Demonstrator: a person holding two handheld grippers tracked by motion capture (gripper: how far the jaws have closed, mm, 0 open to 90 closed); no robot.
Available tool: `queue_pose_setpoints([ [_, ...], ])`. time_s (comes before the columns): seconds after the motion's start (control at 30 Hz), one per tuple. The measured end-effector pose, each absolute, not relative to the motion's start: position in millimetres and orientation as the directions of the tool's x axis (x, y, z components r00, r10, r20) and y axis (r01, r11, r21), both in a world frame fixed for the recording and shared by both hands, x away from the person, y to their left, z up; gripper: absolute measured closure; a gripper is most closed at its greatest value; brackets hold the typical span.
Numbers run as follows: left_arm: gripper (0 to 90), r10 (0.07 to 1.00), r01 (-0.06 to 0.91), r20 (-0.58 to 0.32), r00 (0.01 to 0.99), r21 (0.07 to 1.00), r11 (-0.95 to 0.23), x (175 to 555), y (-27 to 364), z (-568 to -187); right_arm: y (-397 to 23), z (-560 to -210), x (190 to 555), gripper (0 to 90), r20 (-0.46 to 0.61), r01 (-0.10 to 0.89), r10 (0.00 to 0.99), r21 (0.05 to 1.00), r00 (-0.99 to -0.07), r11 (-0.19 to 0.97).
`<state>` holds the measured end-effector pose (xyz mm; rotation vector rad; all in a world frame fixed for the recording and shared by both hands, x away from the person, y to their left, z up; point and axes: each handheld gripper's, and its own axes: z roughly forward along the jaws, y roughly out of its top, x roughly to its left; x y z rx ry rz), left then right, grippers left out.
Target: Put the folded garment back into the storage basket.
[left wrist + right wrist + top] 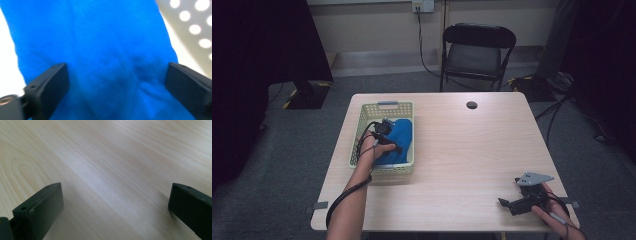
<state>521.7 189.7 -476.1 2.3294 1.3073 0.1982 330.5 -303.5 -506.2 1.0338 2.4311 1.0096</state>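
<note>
Cloth (399,142), bright blue, lies inside the pale yellow basket (368,115) on the table (462,150); left gripper (391,136) gapes wide above it, gripping nothing. Right gripper (507,204) rests spread, empty.

Your left hand (374,148) and its black left gripper (388,131) cover the middle of the folded blue cloth (401,140) inside the pale yellow perforated plastic basket (384,107). From the left gripper view, that cloth (100,50) runs past the top and bottom edges, slightly blurred, and the basket wall (197,27) is cut off at the right. Beside the basket, your left forearm leaves the high view's bottom edge.
</note>
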Motion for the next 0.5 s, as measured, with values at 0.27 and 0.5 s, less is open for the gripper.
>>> queue_pose_setpoints([
  [0.27,0.1,0.841,0.759,-0.079,0.535,0.483,-0.437,522.6,193.9,-478.3,-303.5,-506.2,330.5,0.0,-0.011,0.503,0.723,0.712,-0.691,0.491],
  [0.5,0.1,0.843,0.737,-0.06,0.535,0.52,-0.431,523.3,199.1,-481.3,-303.5,-506.2,330.5,0.0,-0.01,0.503,0.723,0.712,-0.691,0.491],
])
